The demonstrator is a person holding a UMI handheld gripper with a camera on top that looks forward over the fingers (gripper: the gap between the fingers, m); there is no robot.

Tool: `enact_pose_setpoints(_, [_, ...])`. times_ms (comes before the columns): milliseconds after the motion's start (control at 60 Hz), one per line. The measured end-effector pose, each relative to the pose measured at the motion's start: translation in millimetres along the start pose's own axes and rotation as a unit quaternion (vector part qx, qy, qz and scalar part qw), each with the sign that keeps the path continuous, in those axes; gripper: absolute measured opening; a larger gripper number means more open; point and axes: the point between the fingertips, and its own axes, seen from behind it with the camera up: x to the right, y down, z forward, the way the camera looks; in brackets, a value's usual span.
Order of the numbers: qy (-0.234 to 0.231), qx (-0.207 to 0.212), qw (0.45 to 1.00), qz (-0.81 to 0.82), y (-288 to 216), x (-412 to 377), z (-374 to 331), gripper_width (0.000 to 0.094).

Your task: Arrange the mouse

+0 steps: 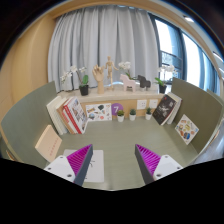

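Observation:
No mouse shows in the gripper view. My gripper [113,152] is open above a grey-green table [115,135], and nothing lies between its magenta pads [80,158]. A flat white rectangle [97,168] lies on the table beside the left finger, partly hidden by it. I cannot tell whether it is a sheet or a mat. The table between and just ahead of the fingers is bare.
A tan board [47,143] lies left of the fingers. Along the back stand leaning books [70,113], small potted plants [120,114], a purple card [116,107] and picture cards [166,108]. A further card [186,128] lies at the right, with curtains [105,40] behind everything.

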Motion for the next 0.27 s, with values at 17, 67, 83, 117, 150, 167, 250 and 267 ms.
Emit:
enact_pose_setpoints(17, [0.0,0.0,1.0,0.0,2,4,-4,0.0846])
enact_pose_setpoints(67, [-0.001,-0.001,1.0,0.002,11,14,-13,0.0846])
enact_pose_setpoints(83, [-0.001,-0.001,1.0,0.002,13,18,-16,0.0846])
enact_pose_setpoints(117, [-0.003,-0.002,1.0,0.003,18,25,-21,0.0845])
enact_pose_setpoints(150, [-0.005,-0.004,1.0,0.005,22,30,-27,0.0848])
enact_pose_setpoints(167, [-0.006,-0.004,1.0,0.005,25,33,-30,0.0847])
enact_pose_setpoints(250, [-0.011,-0.007,1.0,0.006,35,42,-41,0.0846])
enact_pose_setpoints(267, [-0.012,-0.008,1.0,0.007,37,45,-42,0.0848])
